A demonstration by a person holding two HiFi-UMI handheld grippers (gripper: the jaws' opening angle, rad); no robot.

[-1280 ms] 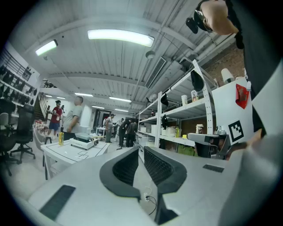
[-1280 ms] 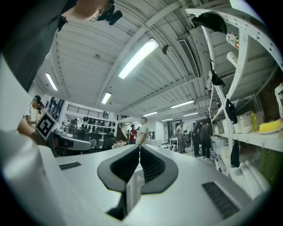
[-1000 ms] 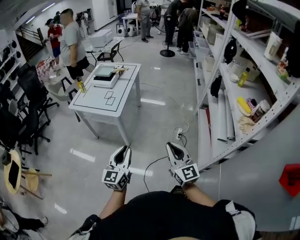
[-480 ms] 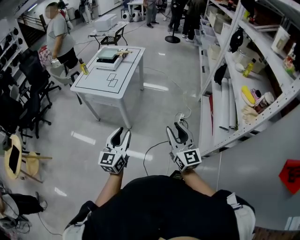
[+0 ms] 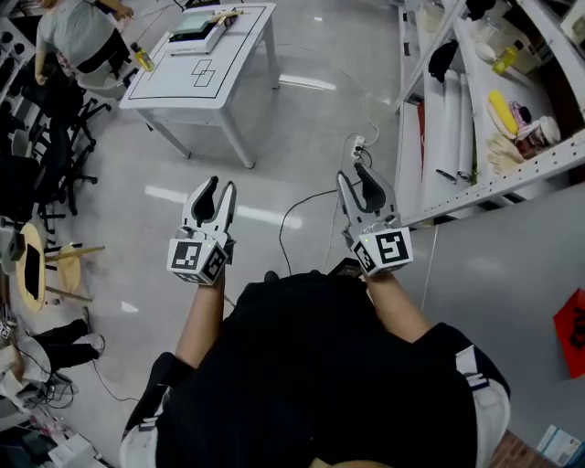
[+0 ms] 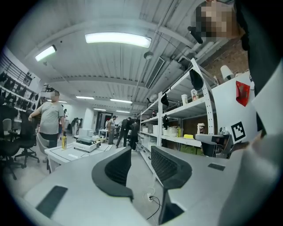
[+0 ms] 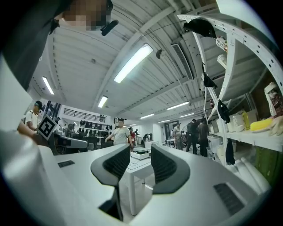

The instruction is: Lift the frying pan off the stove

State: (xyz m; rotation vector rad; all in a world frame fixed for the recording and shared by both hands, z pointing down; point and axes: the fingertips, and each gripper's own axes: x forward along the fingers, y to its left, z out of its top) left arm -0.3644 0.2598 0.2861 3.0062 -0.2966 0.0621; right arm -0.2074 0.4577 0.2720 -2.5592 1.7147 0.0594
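Both sets of jaws have just sprung apart; a second ago they were pressed together, and now the left gripper (image 5: pixel 217 188) stands with a clear gap and nothing in it, floor and cable showing through in its own view; the right gripper (image 5: pixel 356 179) is parted too, wider by the look of it, and also empty. You've dropped your head as well; the table (image 5: pixel 183 78) has slid from the middle of the frame to the upper left, and your own torso now fills the lower half. Both grippers are held out in front of you over bare floor, well apart from that table; the shelves (image 5: pixel 475 178) run down the right side.

As for the pan, I can't find it in any view. There's a flat unit (image 5: pixel 203 26) on the table's far end that could be the stove, but it's too small to say; nothing pan-shaped is clear on it. So my read is that the lift hasn't begun. The jaws are ready to take a handle, but you're nowhere near one; you'd need to walk over and look up first.
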